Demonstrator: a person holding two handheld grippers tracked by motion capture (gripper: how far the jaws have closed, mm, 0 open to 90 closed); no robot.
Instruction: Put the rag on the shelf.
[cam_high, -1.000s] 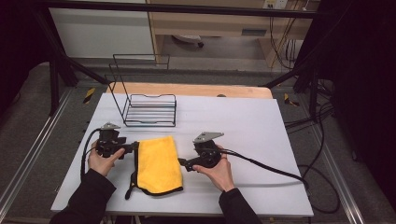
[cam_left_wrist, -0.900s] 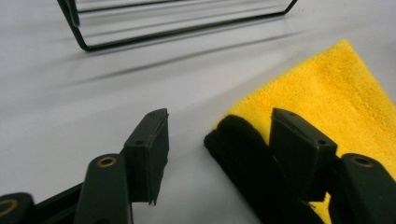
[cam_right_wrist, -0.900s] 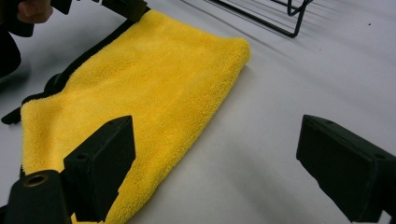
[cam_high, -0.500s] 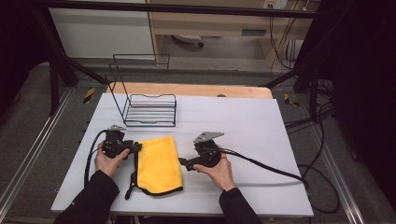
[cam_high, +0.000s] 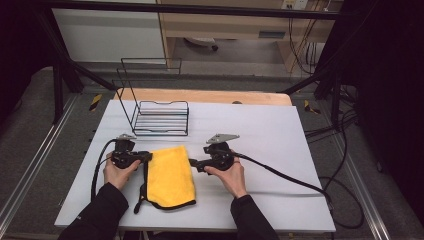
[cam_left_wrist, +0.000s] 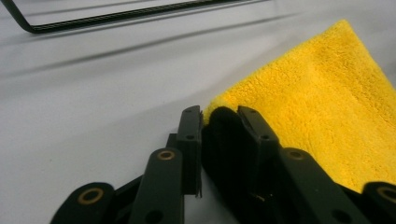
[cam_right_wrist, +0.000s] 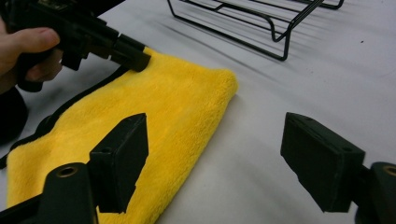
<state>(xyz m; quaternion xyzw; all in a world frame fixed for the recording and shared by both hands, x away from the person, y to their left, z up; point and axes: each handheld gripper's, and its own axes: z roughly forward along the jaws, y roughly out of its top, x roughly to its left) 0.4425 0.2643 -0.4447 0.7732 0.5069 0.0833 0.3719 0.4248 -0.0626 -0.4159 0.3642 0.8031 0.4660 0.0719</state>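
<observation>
Left gripper view: left gripper (cam_left_wrist: 219, 116) is closing on the yellow microfibre cloth (cam_left_wrist: 317, 107) corner, while right gripper (cam_right_wrist: 219, 154) is narrowing, jaws apart, gripping nothing.

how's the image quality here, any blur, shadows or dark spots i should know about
High view: dark surroundings, white table evenly lit, slightly soft. Left gripper view: near claw parts blurred, yellow cloth pile sharp, soft rack shadows on the table. Right gripper view: wire rack casts streaked shadows; the near pads are slightly soft.
</observation>
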